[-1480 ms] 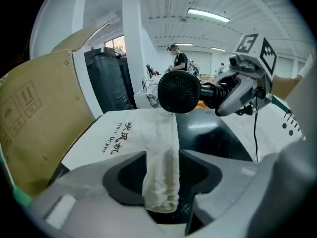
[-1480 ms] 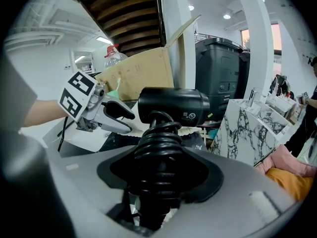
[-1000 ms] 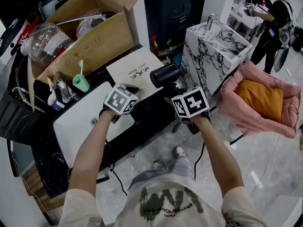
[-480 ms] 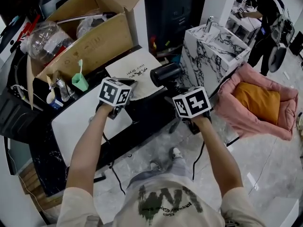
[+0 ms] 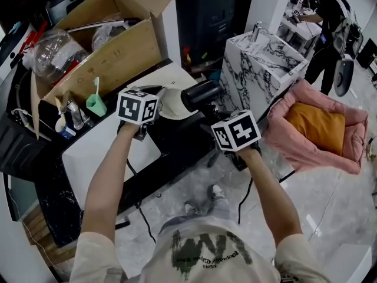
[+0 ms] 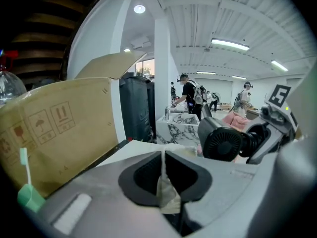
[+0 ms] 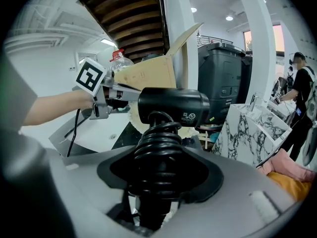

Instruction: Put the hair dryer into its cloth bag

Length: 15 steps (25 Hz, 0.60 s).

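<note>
Bagging step here. My left gripper [image 6: 163,180] is pinched tight on one edge of the cloth bag [image 5: 169,102], holding it up off the white counter [image 5: 100,152]. The right gripper [image 7: 156,182] is clamped on the hair dryer [image 5: 199,94] by its cord-wrapped handle, barrel right next to the bag. I reckon the trick is getting the mouth to hang open, then sliding the barrel in nose first. Both forearms reach forward, grippers tilted down, dryer barrel roughly level.
</note>
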Available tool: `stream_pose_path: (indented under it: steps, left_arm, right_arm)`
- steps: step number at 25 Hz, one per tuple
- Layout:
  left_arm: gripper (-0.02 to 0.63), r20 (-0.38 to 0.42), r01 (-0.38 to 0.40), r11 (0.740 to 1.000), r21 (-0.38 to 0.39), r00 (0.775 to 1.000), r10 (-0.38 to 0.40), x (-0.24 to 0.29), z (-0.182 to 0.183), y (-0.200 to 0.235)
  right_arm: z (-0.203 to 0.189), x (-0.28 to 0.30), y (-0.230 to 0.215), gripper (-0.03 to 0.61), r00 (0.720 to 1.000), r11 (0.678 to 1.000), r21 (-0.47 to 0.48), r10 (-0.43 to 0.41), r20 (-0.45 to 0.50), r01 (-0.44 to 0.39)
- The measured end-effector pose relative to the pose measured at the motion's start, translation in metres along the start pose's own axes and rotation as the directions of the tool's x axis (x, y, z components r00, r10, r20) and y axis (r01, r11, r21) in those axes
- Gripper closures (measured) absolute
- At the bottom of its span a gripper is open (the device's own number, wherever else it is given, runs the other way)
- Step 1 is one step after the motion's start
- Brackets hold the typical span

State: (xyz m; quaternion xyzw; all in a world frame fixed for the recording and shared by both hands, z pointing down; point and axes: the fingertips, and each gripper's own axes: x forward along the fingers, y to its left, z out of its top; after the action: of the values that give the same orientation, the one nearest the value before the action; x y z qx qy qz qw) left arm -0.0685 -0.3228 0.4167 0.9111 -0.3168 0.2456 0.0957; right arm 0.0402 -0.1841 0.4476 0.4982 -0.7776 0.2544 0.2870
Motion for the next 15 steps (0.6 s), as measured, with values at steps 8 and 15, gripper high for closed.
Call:
stream_pose_path:
  steps: [8, 15]
  left_arm:
    - [0.586, 0.088, -0.04, 0.997, -0.061, 0.995, 0.046, 0.002, 0.031, 0.009]
    - [0.586, 0.123, -0.036, 0.996, -0.083, 0.991, 0.046, 0.006, 0.041, 0.011]
  right_arm:
    - [-0.008, 0.003, 0.013, 0.327, 0.999, 0.999, -0.006, 0.04, -0.016, -0.04]
    - [-0.022, 0.01, 0.025, 0.327, 0.996, 0.997, -0.004, 0.074, -0.042, -0.074]
